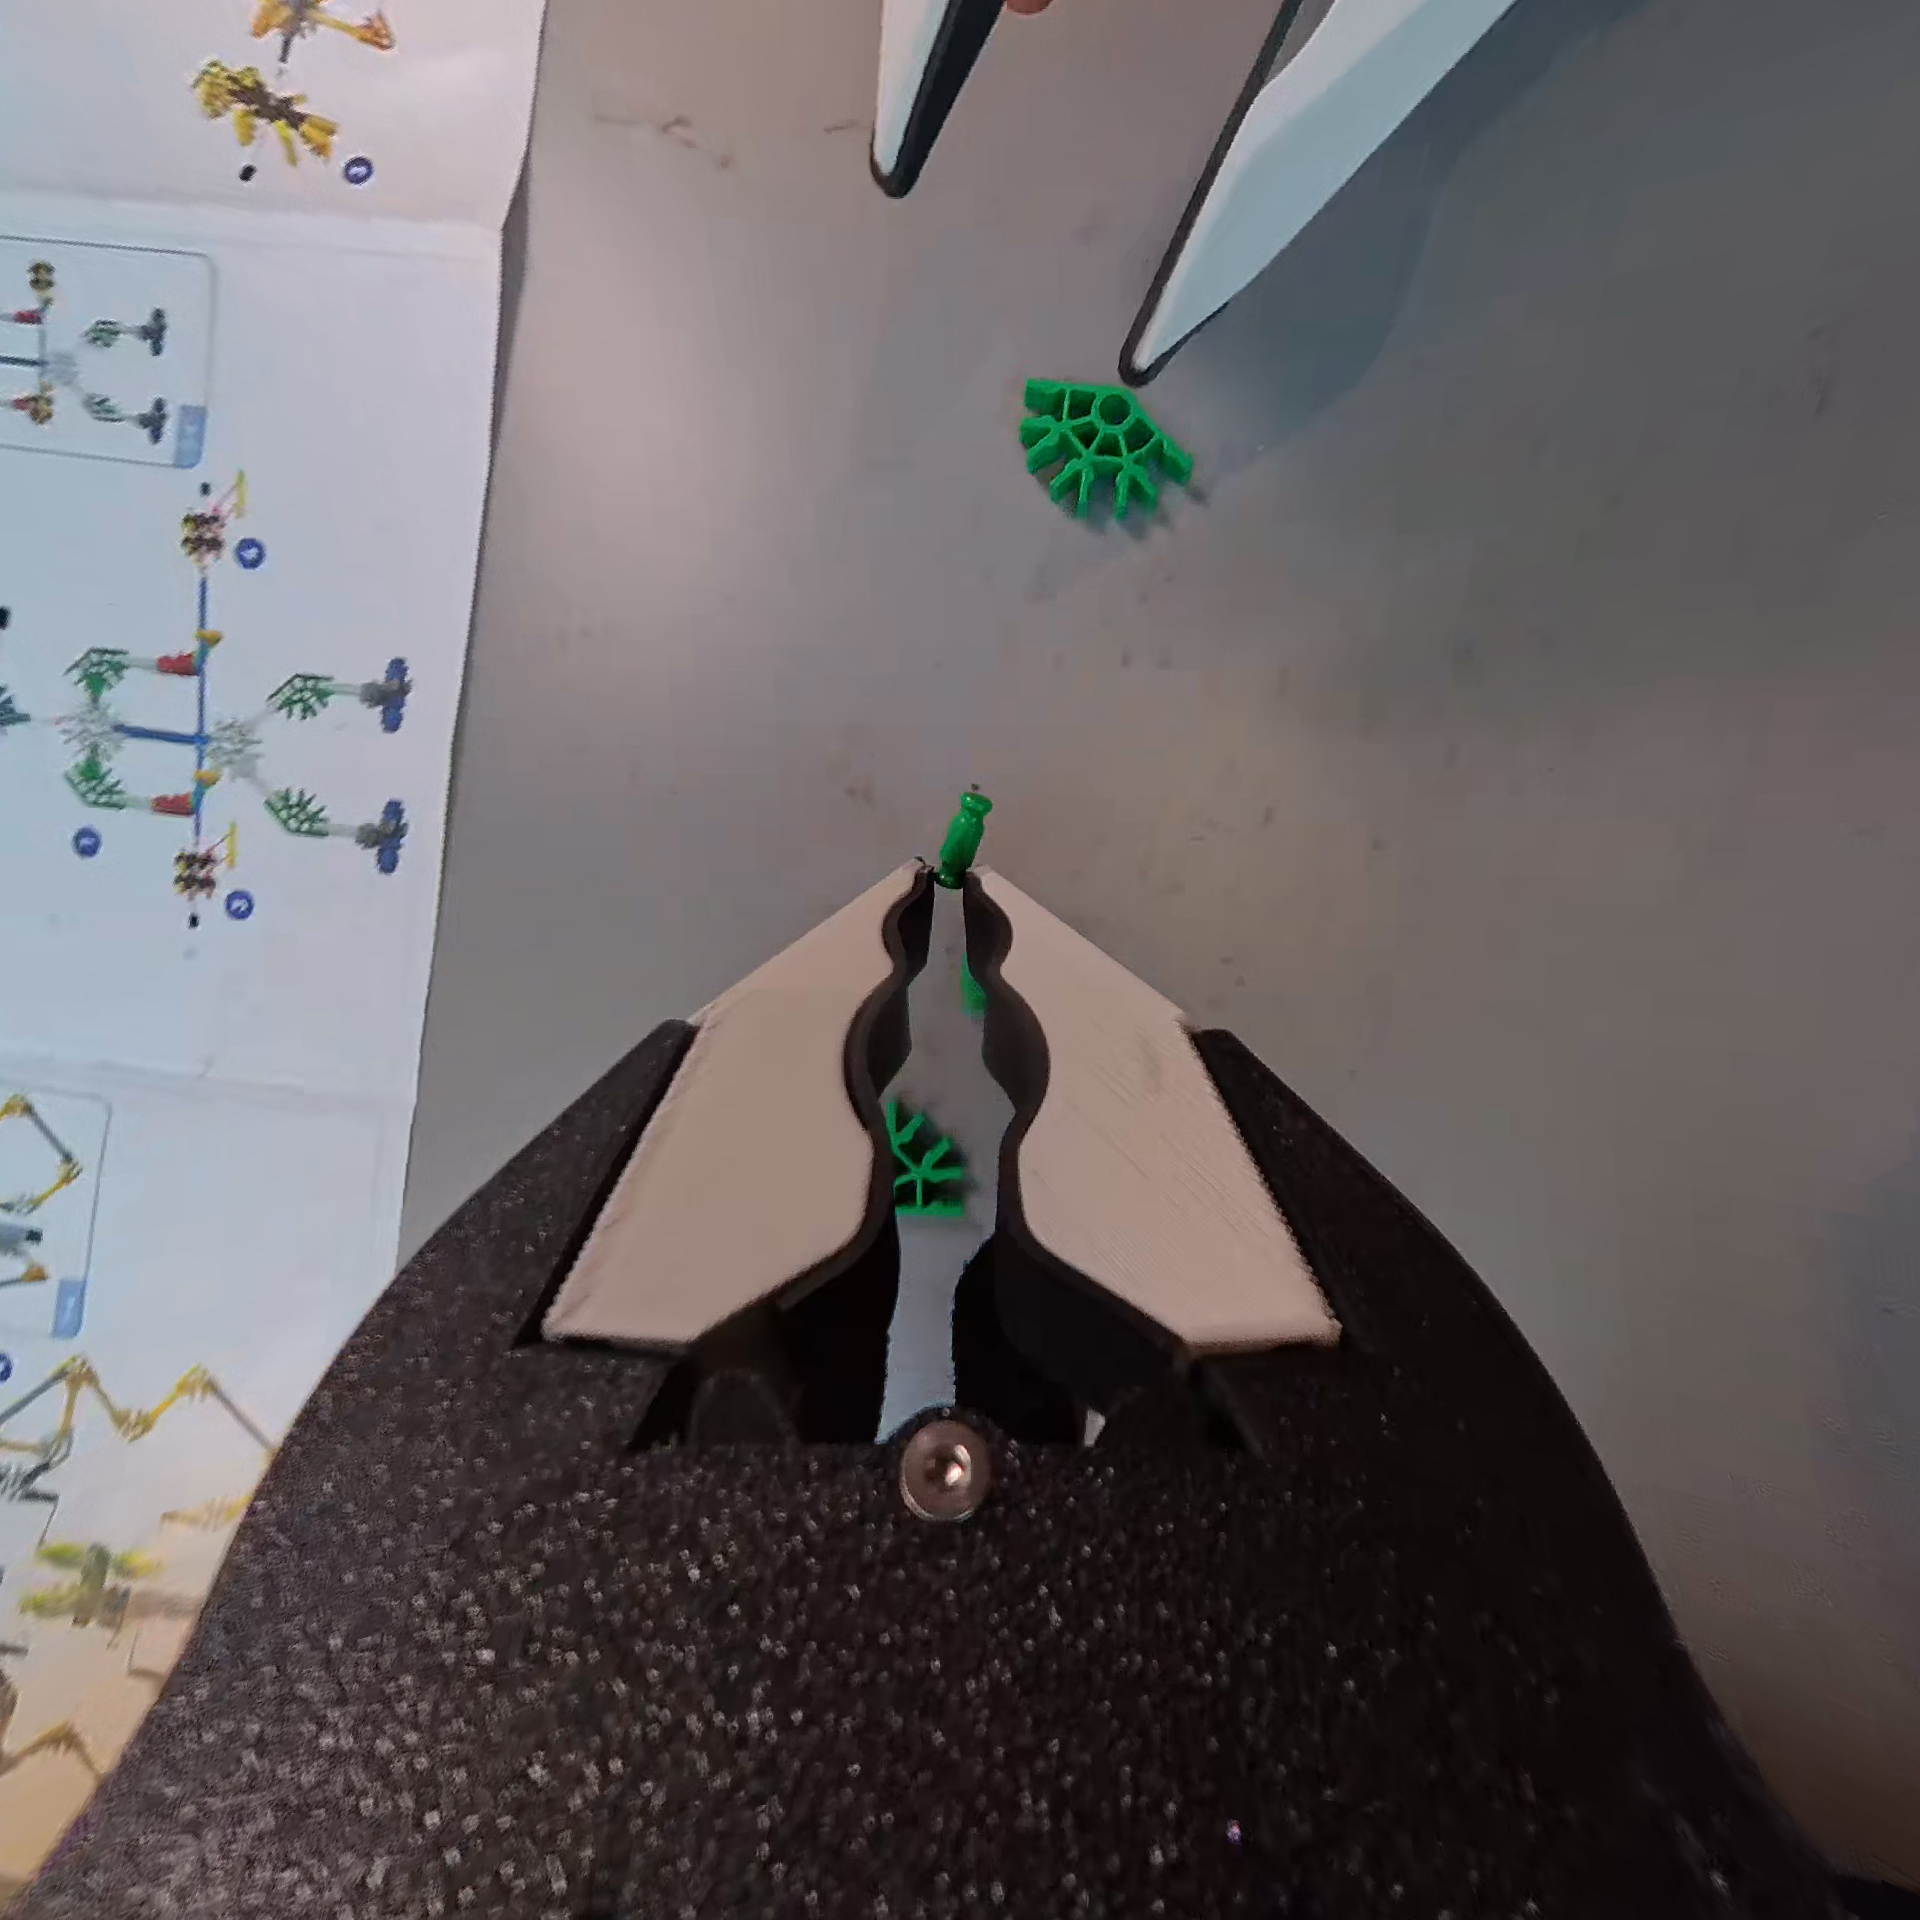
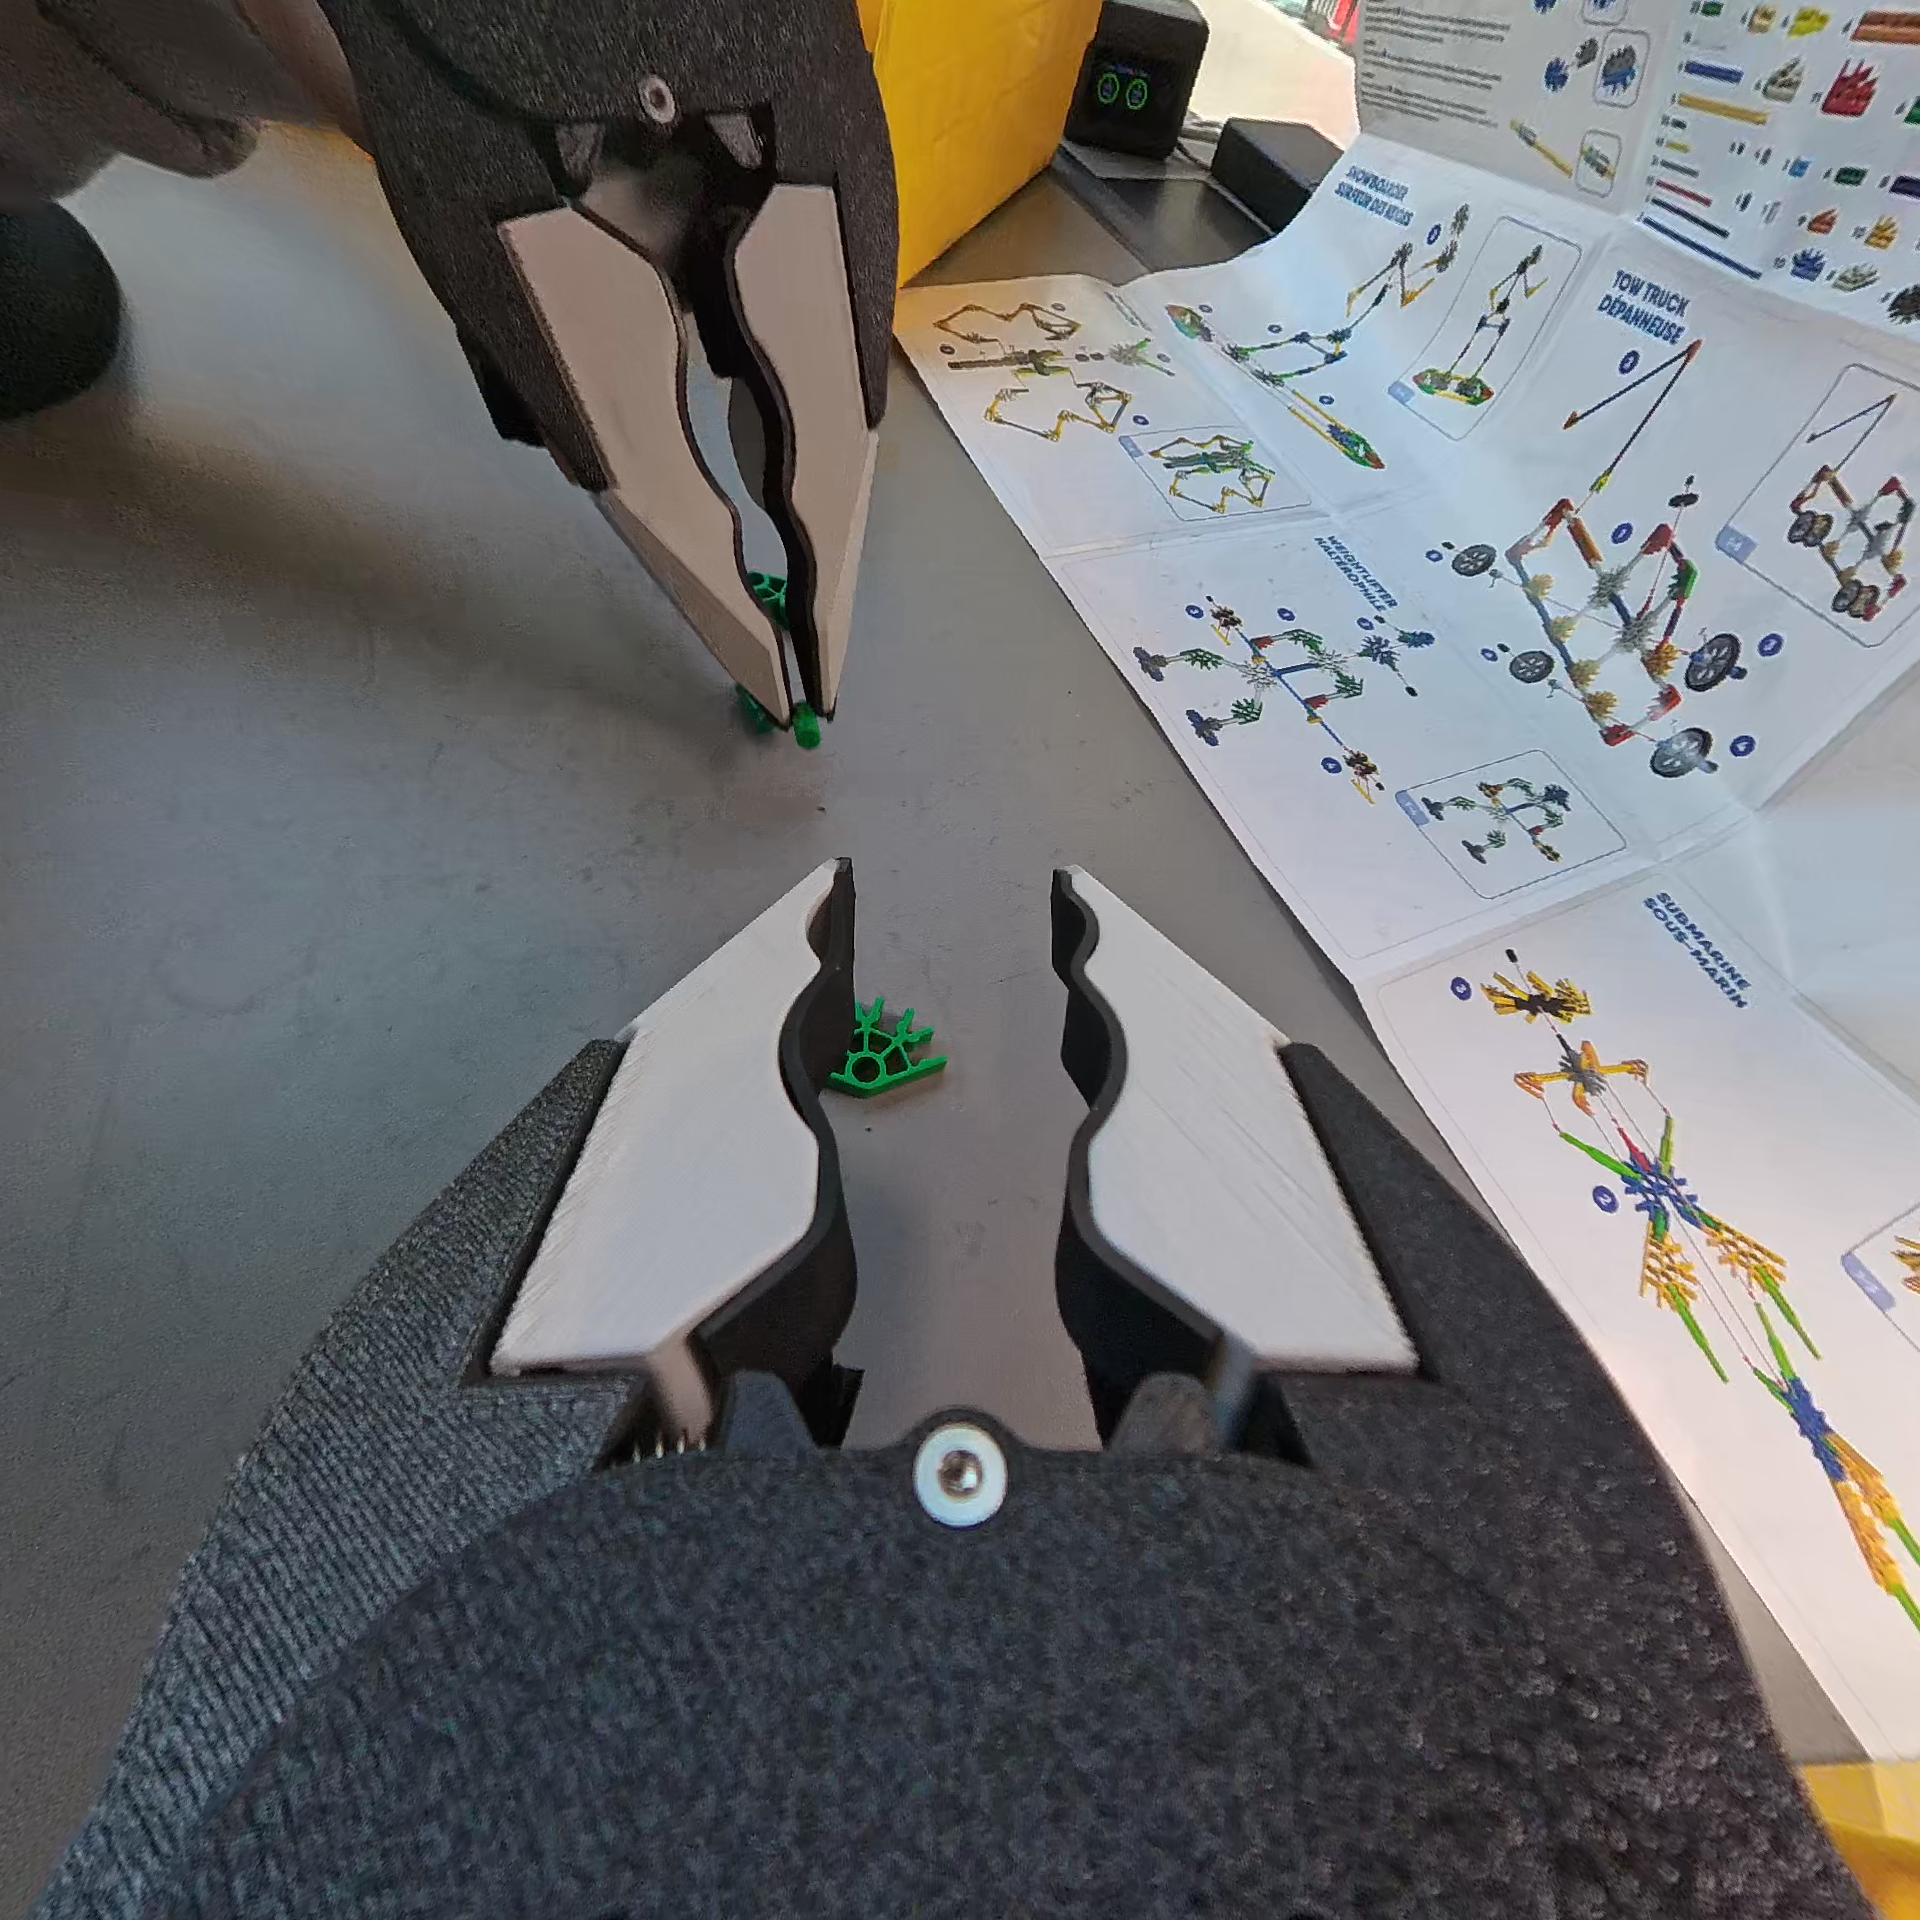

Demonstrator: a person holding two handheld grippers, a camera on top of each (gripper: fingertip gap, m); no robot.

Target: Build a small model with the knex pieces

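Observation:
My left gripper (image 1: pixel 948 875) is shut on a short green rod (image 1: pixel 964 831), whose end sticks out past the fingertips. A green fan-shaped connector (image 1: pixel 925 1164) shows through the gap between the fingers, below them. In the right wrist view the left gripper (image 2: pixel 805 709) points down with the rod (image 2: pixel 803 725) at the grey table (image 2: pixel 312 831). That connector (image 2: pixel 769 592) lies behind its tips. My right gripper (image 2: pixel 953 875) is open and empty, low over a second green connector (image 2: pixel 883 1049) that lies flat near its left finger. This connector (image 1: pixel 1107 442) lies just in front of the right gripper (image 1: pixel 1016 275).
A large folded instruction sheet (image 2: pixel 1558 623) with pictures of models lies on the table, to the right of my right gripper and to the left of my left gripper (image 1: pixel 208 727). A yellow box (image 2: pixel 977 114) and a small black device (image 2: pixel 1138 83) stand at the far edge. My hands' fingertips stand some 9 centimetres from each other.

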